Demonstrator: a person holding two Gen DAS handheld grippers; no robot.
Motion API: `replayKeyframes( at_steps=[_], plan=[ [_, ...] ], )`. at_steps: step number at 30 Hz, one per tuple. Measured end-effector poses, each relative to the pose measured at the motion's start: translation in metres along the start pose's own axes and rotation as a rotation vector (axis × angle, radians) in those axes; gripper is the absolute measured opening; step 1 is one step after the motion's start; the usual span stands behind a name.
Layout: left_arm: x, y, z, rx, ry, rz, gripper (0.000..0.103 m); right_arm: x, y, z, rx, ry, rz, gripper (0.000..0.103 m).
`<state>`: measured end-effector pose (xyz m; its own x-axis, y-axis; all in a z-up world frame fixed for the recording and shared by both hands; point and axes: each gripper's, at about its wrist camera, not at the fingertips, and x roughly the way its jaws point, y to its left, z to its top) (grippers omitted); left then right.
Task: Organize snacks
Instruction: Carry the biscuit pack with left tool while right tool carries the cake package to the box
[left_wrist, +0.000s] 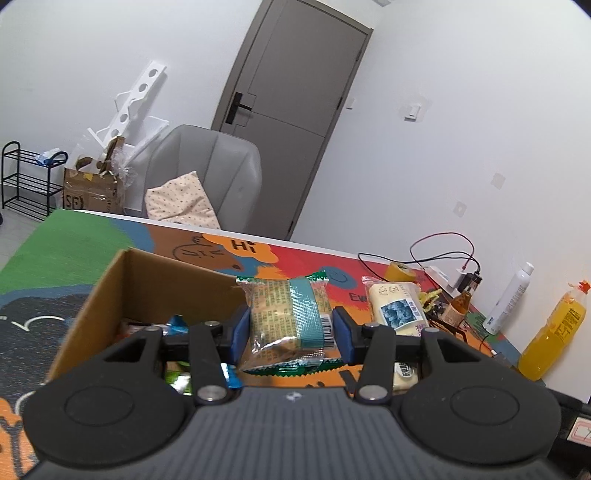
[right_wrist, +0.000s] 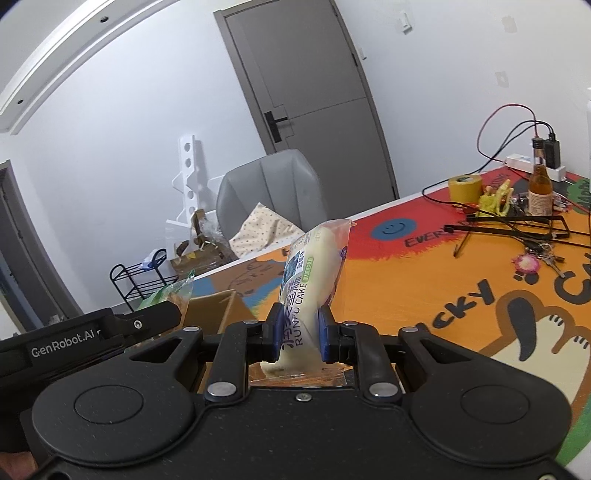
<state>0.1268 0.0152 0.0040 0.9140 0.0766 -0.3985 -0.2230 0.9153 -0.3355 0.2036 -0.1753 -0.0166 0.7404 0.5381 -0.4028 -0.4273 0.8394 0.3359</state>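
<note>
My left gripper (left_wrist: 290, 330) is shut on a clear snack packet with green edges and a teal band (left_wrist: 288, 317), held above the right edge of an open cardboard box (left_wrist: 122, 291) with several snack packs inside. My right gripper (right_wrist: 298, 334) is shut on a white cake packet (right_wrist: 314, 266), held upright over the colourful table mat. That cake packet also shows in the left wrist view (left_wrist: 397, 306), just right of the left gripper. The left gripper's body (right_wrist: 92, 336) and its green-edged packet (right_wrist: 173, 293) show at the left of the right wrist view, beside the box (right_wrist: 218, 310).
At the table's far right are a yellow tape roll (right_wrist: 464, 186), a brown glass bottle (right_wrist: 540, 188), cables with a power strip (right_wrist: 532, 162), a black wire stand (right_wrist: 517, 225), keys (right_wrist: 543, 258), a white spray bottle (left_wrist: 511, 299) and an orange juice bottle (left_wrist: 554, 332). A grey chair (left_wrist: 207, 173) stands behind the table.
</note>
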Motion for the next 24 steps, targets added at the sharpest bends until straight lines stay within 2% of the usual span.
replayKeyframes(
  at_steps=[17, 24],
  plan=[
    [-0.016, 0.069, 0.015, -0.049, -0.009, 0.131, 0.046, 0.031, 0.058, -0.012, -0.049, 0.068, 0.146, 0.018],
    [-0.003, 0.081, 0.014, -0.047, 0.027, 0.128, 0.047, 0.048, 0.068, -0.016, -0.051, 0.103, 0.177, 0.018]
  ],
)
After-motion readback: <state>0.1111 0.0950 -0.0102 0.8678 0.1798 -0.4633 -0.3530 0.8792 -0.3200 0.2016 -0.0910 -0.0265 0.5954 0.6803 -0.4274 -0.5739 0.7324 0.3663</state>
